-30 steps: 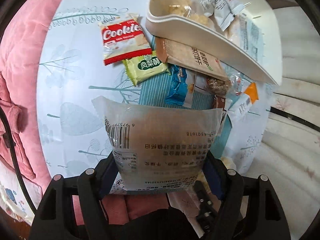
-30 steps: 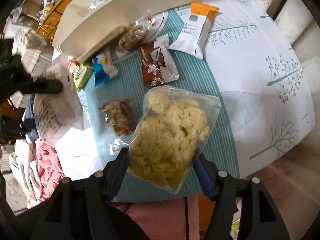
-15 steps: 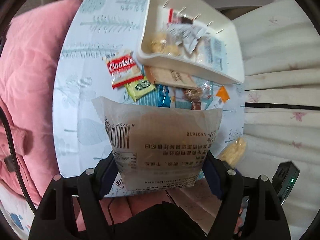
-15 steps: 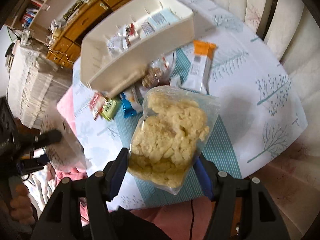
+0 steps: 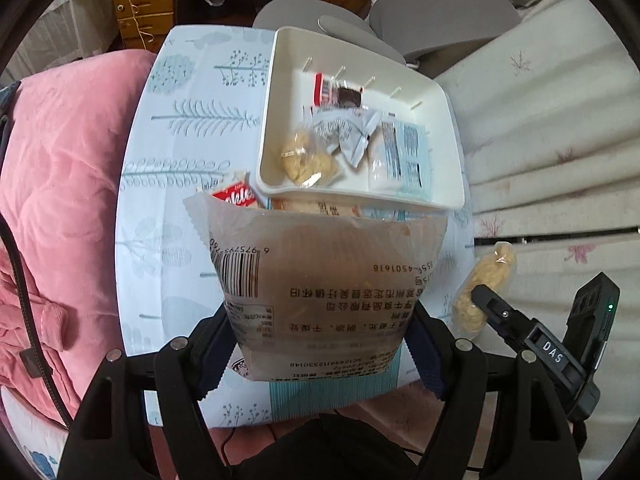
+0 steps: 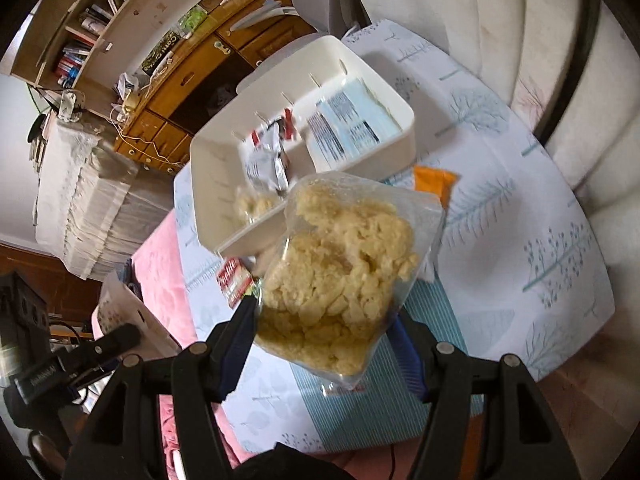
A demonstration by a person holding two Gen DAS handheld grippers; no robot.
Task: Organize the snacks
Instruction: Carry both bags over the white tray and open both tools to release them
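Observation:
My left gripper (image 5: 320, 344) is shut on a large pale snack bag (image 5: 320, 280) with a barcode and printed text, held well above the table. My right gripper (image 6: 326, 340) is shut on a clear bag of yellow crumbly snack (image 6: 344, 276), also lifted; that bag (image 5: 486, 284) and the right gripper (image 5: 486, 300) show at the right of the left wrist view. Beyond both stands a white bin (image 5: 440, 200) (image 6: 208, 184) holding several packets. A red cookies pack (image 5: 236, 196) (image 6: 234, 284) and an orange-tipped packet (image 6: 434, 182) lie on the table beside it.
The table wears a white cloth with blue tree prints (image 5: 192, 128) and a teal striped runner (image 6: 420, 400). A pink quilt (image 5: 60, 160) lies to the left. Cushioned white seating (image 5: 560, 140), grey chairs (image 5: 444, 4) and a wooden cabinet (image 6: 188, 84) surround the table.
Both grippers have risen with their bags, so the table and bin look smaller and farther. The bin's inside has come into full view, and the right gripper now shows beside the left.

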